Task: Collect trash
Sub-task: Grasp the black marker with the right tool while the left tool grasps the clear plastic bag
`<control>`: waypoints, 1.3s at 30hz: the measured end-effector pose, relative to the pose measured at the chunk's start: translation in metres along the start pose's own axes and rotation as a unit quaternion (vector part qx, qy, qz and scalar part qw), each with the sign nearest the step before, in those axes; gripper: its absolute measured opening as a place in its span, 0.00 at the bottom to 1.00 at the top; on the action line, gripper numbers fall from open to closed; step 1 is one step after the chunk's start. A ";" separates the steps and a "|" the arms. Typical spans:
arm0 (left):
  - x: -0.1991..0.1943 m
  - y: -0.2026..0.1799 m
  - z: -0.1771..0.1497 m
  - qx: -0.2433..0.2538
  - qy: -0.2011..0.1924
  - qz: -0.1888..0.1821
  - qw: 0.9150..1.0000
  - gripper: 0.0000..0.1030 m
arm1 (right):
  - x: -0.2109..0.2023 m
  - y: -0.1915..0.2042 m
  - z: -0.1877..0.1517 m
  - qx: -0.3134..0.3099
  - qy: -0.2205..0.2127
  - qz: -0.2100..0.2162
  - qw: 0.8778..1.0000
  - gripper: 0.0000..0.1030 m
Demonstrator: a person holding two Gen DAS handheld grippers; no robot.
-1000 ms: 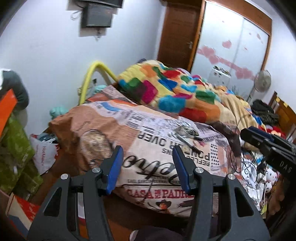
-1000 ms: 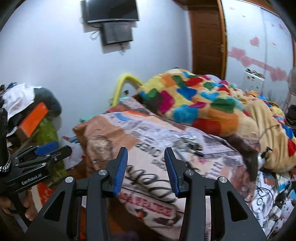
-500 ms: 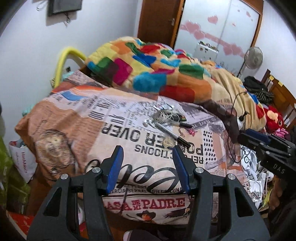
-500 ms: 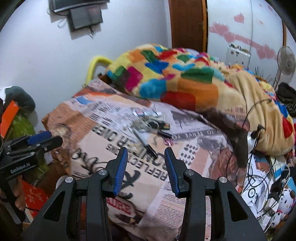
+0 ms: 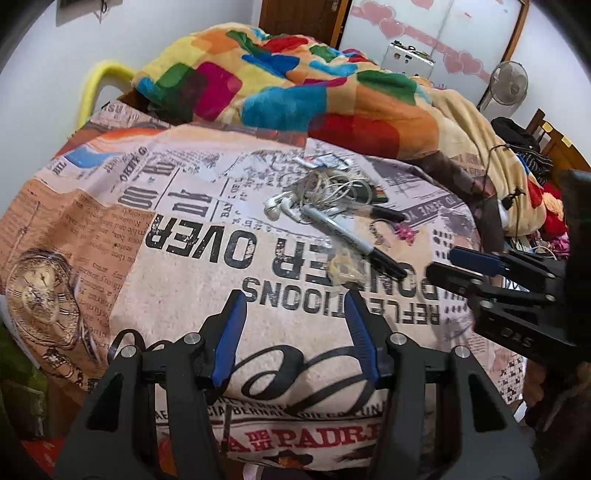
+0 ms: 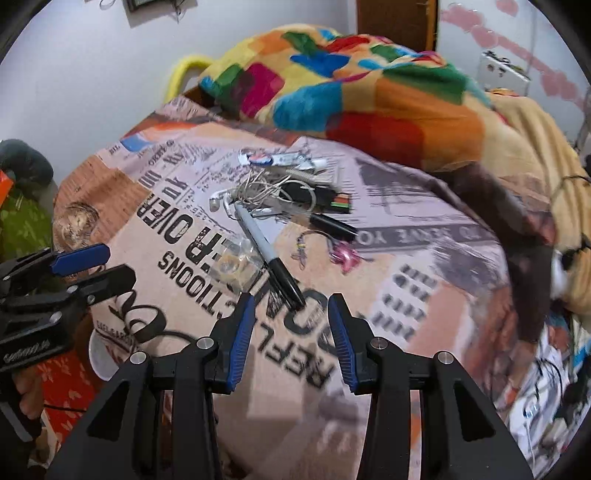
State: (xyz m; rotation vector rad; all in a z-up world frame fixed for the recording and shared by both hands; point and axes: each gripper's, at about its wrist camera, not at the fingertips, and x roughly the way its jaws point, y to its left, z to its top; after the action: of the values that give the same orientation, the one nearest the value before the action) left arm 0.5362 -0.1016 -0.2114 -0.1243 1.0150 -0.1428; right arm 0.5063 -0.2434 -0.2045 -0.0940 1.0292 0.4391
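Marker (image 6: 269,252) — slim, black-capped, tangled earphone cord (image 5: 325,188), newsprint blanket (image 5: 184,240), both grippers' jaws wide, empty.

I am in a lived-in bedroom of a home. A bed fills most of my view, covered by a newspaper-print sheet (image 5: 207,236) with a plush blanket (image 5: 295,92) of bright colour blocks heaped behind it. Beyond stand a wooden door (image 5: 303,18), a wardrobe with pink heart stickers (image 5: 436,40) and a pedestal fan (image 5: 508,83). Earphones (image 5: 280,205) and a marker pen (image 5: 354,236) lie on the sheet.
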 end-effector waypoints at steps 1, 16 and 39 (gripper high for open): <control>0.004 0.003 0.000 -0.003 0.002 -0.001 1.000 0.52 | 0.010 0.001 0.004 -0.005 0.009 0.007 1.000 0.37; 0.042 -0.006 0.008 -0.001 0.023 -0.029 0.999 0.52 | 0.053 0.005 0.003 -0.037 0.031 0.036 0.998 0.14; 0.089 -0.052 0.009 0.054 0.009 0.028 0.998 0.35 | 0.036 -0.007 -0.032 -0.039 0.024 -0.006 0.999 0.15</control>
State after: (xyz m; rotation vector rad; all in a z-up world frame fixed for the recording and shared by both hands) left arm 0.5873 -0.1684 -0.2723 0.0039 1.0250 -0.1487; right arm 0.4989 -0.2471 -0.2525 -0.1814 1.0585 0.4673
